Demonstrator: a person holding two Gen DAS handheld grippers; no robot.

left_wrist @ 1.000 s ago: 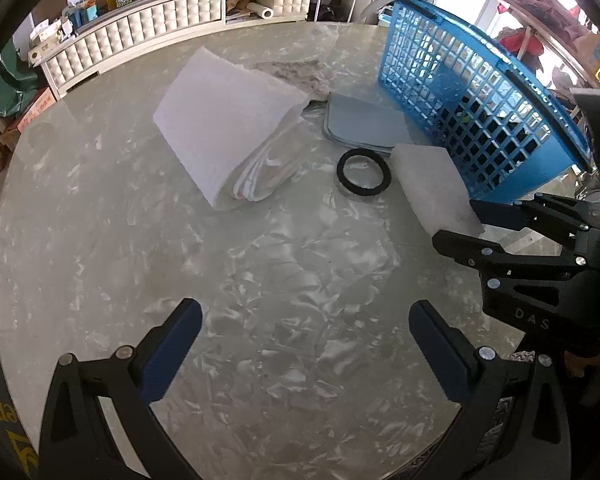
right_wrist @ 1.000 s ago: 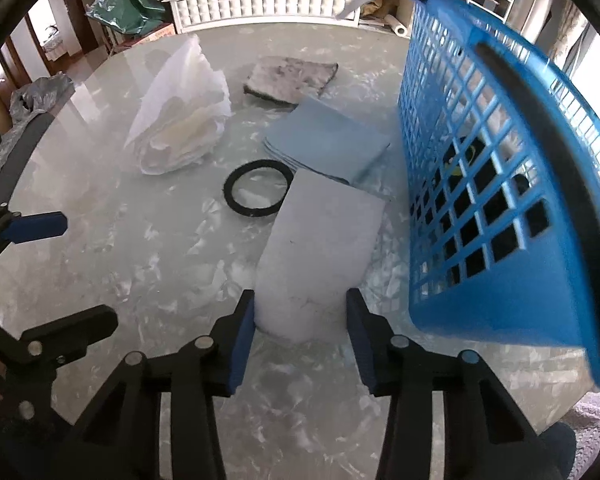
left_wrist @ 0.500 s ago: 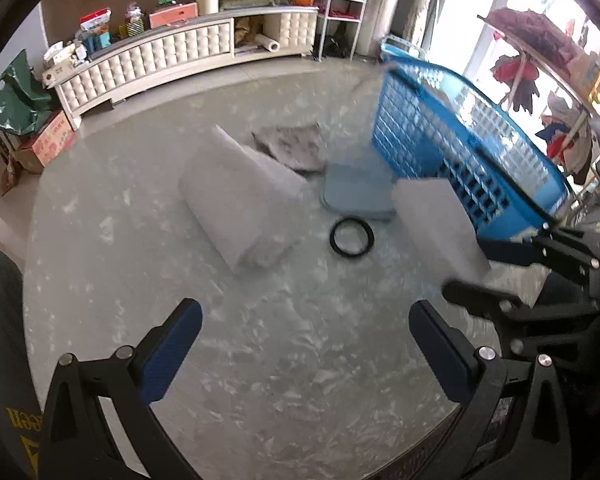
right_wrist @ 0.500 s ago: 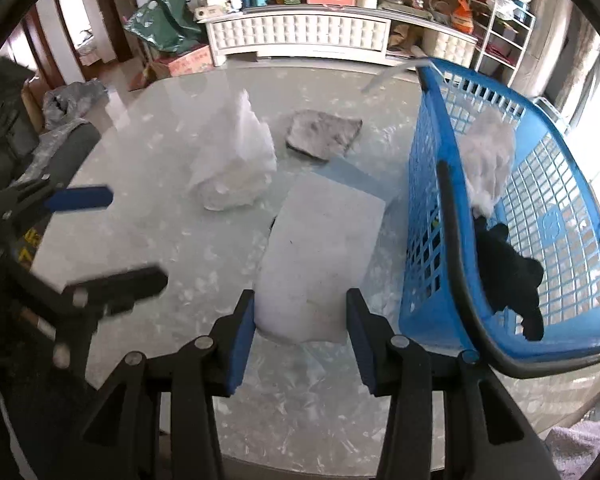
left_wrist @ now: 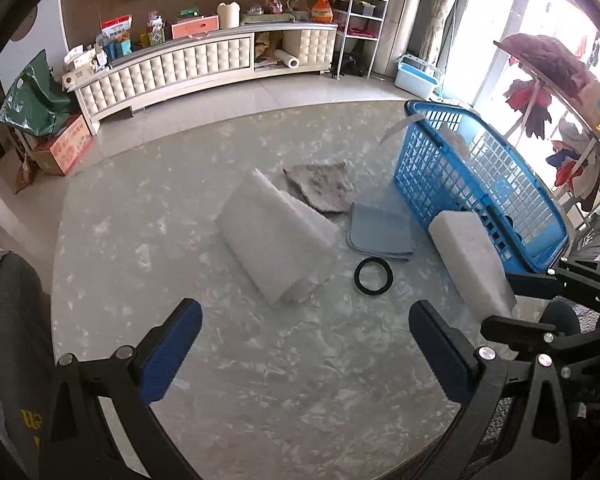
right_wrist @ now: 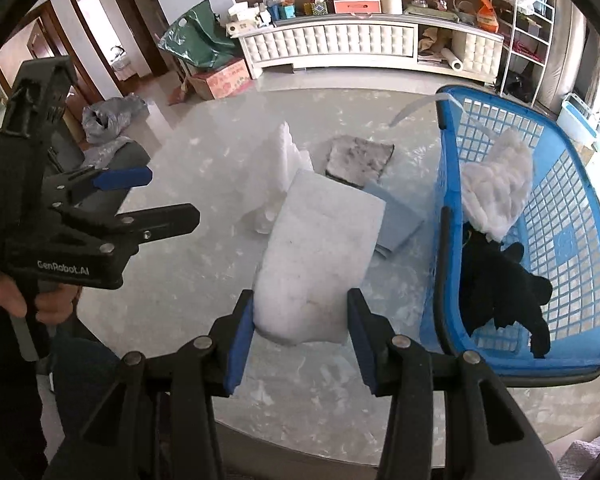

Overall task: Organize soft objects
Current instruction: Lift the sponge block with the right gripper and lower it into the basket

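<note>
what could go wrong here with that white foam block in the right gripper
The right gripper pinches only the near end of the white foam block, so the long free end may sag or slip out. The far end could catch the blue plastic basket rim instead of clearing it. The black rubber ring and folded blue cloth lie close below and might get dragged.

"GenRobot.AI" in white on black body of left gripper; other labels in room unreadable.

There is one blue basket, one black ring and two grippers. Two white foam blocks. One grey cloth and one blue cloth.
</note>
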